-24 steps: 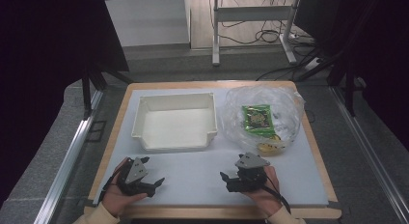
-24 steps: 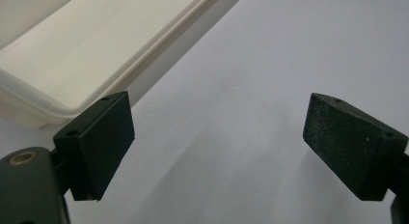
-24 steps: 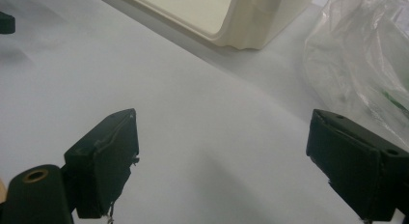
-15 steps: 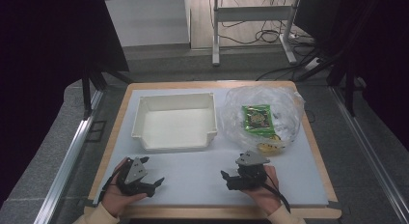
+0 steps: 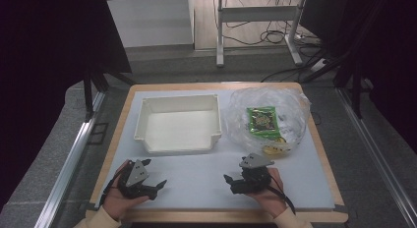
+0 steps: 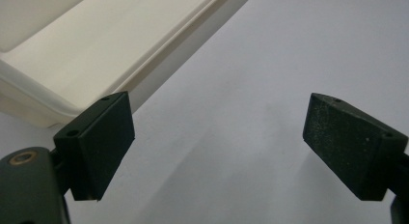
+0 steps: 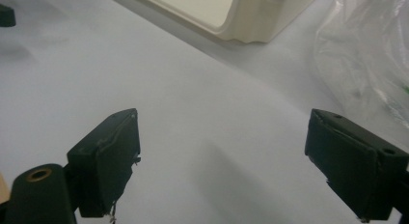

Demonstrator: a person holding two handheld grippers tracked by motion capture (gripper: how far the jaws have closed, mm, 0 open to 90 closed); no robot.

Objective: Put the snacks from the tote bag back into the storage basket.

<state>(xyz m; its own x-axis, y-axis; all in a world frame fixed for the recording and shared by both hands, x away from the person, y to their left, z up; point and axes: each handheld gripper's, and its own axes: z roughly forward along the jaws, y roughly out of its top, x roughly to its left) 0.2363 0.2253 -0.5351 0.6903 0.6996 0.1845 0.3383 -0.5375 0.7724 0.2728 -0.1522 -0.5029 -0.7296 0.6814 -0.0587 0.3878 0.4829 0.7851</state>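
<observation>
Start posture, nothing grasped: left gripper (image 5: 156, 183) and right gripper (image 5: 230, 181) rest low near the table's (image 5: 196, 188) front edge, jaws spread, empty. White tray (image 5: 179, 124) empty; clear bag (image 5: 268, 117) of packets beside it. Likely next: reach bag

Bare bench (image 5: 196, 181) strip between both grippers, open passage along front. White bin (image 5: 179, 124) blocks the way ahead on the left; crumpled clear bag (image 5: 290, 107) blocks ahead right. Narrow gap between bin and bag.
</observation>
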